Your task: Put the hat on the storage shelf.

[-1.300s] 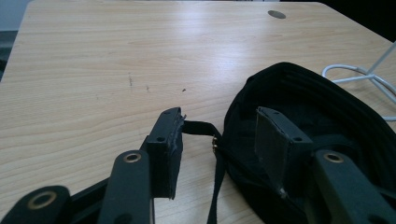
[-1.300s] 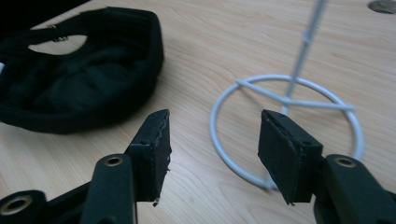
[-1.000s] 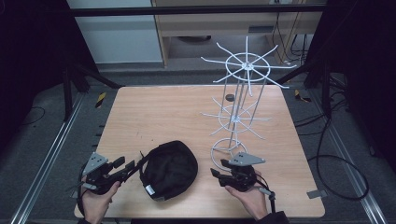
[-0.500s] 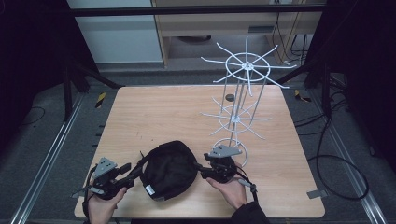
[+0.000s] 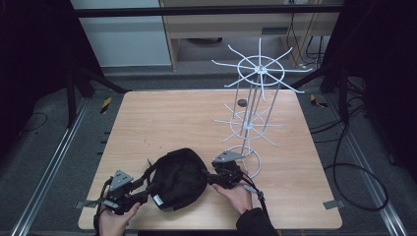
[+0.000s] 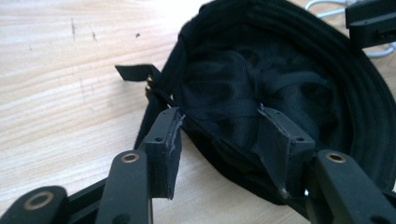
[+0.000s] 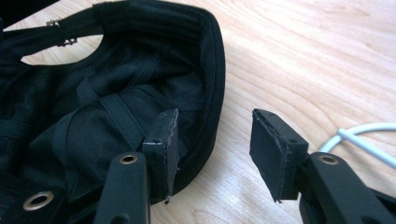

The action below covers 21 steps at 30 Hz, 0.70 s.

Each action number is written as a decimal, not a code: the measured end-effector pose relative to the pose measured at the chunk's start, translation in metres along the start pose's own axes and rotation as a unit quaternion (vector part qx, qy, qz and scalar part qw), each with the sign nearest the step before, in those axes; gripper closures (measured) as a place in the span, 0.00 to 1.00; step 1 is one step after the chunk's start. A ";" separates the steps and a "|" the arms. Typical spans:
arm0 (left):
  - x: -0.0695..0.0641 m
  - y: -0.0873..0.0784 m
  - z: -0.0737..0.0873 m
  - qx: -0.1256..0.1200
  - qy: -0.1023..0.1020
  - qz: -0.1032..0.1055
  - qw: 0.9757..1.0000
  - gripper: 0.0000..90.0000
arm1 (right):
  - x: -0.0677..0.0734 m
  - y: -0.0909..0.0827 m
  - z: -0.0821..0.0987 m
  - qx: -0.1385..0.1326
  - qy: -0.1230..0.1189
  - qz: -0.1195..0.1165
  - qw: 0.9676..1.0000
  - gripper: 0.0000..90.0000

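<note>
matt black cloth cap (image 5: 178, 176), smooth pale wood table (image 5: 162, 118), glossy white wire rack (image 5: 255, 98)

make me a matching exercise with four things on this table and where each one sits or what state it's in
1. black fabric cap
2. white wire display rack
3. left tool
4. small dark round disc

a. stands upright at the table's right
b. lies upside down at the near edge
c. lies flat far back, near the rack
d. jaws open astride the cap's rim

Pairs: 1-b, 2-a, 3-d, 4-c
</note>
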State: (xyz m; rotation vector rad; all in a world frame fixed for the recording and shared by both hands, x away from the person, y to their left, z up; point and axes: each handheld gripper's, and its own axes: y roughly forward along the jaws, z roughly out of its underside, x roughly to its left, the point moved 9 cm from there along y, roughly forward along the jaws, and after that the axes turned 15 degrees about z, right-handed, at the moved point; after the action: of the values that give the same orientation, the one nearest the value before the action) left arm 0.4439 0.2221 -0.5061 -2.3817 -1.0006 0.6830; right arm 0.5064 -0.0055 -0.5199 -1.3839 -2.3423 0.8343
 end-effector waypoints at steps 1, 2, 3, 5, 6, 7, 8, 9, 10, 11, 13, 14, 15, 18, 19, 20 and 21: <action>0.000 0.000 0.000 0.000 0.000 0.000 1.000 0.55 | 0.000 0.000 0.000 0.000 0.000 0.000 1.000 0.58; 0.000 0.001 0.001 0.003 -0.002 0.002 1.000 0.55 | 0.001 0.001 0.001 0.003 -0.002 -0.002 1.000 0.58; -0.001 0.003 0.002 0.006 -0.003 0.004 1.000 0.55 | 0.003 0.004 0.003 0.009 -0.003 -0.003 1.000 0.59; -0.001 0.005 0.005 0.015 -0.005 0.005 1.000 0.55 | 0.006 0.007 0.005 0.016 -0.008 -0.004 1.000 0.60; -0.001 0.006 0.006 0.019 -0.006 0.007 1.000 0.55 | 0.006 0.007 0.005 0.016 -0.008 -0.004 1.000 0.60; 0.000 0.007 0.007 0.021 -0.007 0.006 1.000 0.55 | 0.007 0.009 0.006 0.020 -0.007 -0.005 1.000 0.61; 0.000 0.008 0.008 0.024 -0.008 0.006 1.000 0.55 | 0.008 0.010 0.008 0.024 -0.009 -0.004 1.000 0.62; 0.000 0.010 0.009 0.029 -0.010 0.006 1.000 0.55 | 0.011 0.014 0.009 0.027 -0.013 -0.009 1.000 0.65; 0.000 0.010 0.009 0.029 -0.010 0.006 1.000 0.55 | 0.011 0.014 0.009 0.027 -0.013 -0.009 1.000 0.65; 0.000 0.011 0.010 0.033 -0.010 0.006 0.999 0.55 | 0.013 0.014 0.010 0.029 -0.015 -0.010 0.999 0.68; 0.000 0.014 0.013 0.042 -0.011 0.006 0.999 0.56 | 0.015 0.016 0.011 0.037 -0.019 -0.008 0.999 0.75; 0.000 0.015 0.014 0.046 -0.011 0.006 0.999 0.56 | 0.015 0.016 0.011 0.039 -0.019 -0.007 0.999 0.79; 0.000 0.015 0.014 0.046 -0.011 0.006 0.999 0.57 | 0.015 0.016 0.011 0.039 -0.019 -0.007 0.999 0.79; 0.001 0.018 0.017 0.055 -0.012 0.006 0.998 0.61 | 0.015 0.016 0.010 0.042 -0.015 -0.005 0.999 0.88; 0.001 0.020 0.020 0.063 -0.013 0.005 0.998 0.63 | 0.016 0.016 0.009 0.038 -0.011 -0.004 0.999 0.91; 0.001 0.020 0.020 0.063 -0.013 0.005 0.998 0.65 | 0.016 0.016 0.009 0.038 -0.011 -0.004 0.999 0.91; 0.001 0.021 0.021 0.067 -0.013 0.006 0.998 0.65 | 0.017 0.016 0.008 0.035 -0.011 -0.003 0.999 0.92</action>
State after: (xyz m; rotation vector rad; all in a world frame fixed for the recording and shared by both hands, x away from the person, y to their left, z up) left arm 0.4425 0.2142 -0.5342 -2.2702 -0.9219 0.7628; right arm 0.5049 0.0124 -0.5367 -1.3444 -2.3093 0.9262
